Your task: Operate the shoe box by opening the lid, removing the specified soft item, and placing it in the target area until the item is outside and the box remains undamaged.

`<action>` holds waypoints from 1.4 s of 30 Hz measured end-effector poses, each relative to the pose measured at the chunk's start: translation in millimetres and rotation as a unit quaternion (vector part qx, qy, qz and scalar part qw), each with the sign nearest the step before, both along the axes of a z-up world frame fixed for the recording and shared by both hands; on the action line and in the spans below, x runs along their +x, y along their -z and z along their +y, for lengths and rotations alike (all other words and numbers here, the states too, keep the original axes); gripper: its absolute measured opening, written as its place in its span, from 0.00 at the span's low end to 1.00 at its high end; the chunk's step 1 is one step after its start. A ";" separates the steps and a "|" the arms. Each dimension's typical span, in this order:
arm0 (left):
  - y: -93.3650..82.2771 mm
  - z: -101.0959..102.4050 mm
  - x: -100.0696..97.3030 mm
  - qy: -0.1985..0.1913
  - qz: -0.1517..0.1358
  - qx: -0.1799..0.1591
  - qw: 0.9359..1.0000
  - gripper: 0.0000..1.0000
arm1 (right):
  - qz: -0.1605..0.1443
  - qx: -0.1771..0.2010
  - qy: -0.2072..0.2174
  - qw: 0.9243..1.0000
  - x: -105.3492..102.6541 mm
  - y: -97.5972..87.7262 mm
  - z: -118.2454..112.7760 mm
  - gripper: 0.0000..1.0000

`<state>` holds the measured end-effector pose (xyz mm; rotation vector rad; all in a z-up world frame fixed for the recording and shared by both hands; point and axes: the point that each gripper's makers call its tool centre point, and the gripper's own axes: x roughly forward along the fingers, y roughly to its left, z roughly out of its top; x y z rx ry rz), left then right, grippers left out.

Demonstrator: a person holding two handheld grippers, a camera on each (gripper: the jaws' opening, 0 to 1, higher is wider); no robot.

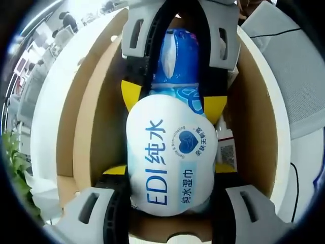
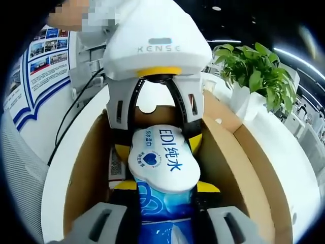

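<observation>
Two grippers met over the open shoe box (image 1: 86, 127), whose brown cardboard walls rose on either side of them. Between both sets of jaws, inside the box, lay the wet-wipes pack (image 1: 170, 157): soft, puffy, white at one end with blue "EDI" lettering and a heart emblem, blue-patterned at the other. The left gripper (image 1: 170, 175) clamped its white end, the right gripper (image 2: 165, 190) its blue end.

Plant (image 2: 261, 76): leafy, green, in a white pot (image 2: 241, 96), beyond the far right. Foliage (image 1: 15, 162) also at the left gripper view's lower left edge.
Wall posters (image 2: 43, 66): blue and white, at left.
Black cable (image 2: 76, 119): runs across the white table (image 2: 51, 203).
</observation>
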<state>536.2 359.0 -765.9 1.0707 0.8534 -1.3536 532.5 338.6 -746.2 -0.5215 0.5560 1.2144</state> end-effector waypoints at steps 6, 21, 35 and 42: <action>-8.9 -1.1 -0.1 0.002 -0.004 0.003 1.000 0.62 | -0.004 0.004 0.001 1.000 -0.6 -8.6 -0.7 0.31; -36.8 -0.2 1.2 0.002 -0.016 0.008 1.000 0.62 | -0.016 0.018 0.000 1.000 -0.4 -37.0 0.2 0.31; -69.8 1.7 -0.5 -0.001 -0.026 0.019 0.999 0.62 | -0.026 0.033 -0.004 0.999 -2.6 -70.7 1.9 0.31; -86.3 -3.9 -3.8 0.000 -0.031 0.024 0.999 0.62 | -0.033 0.040 -0.005 0.999 -6.1 -86.7 -4.1 0.31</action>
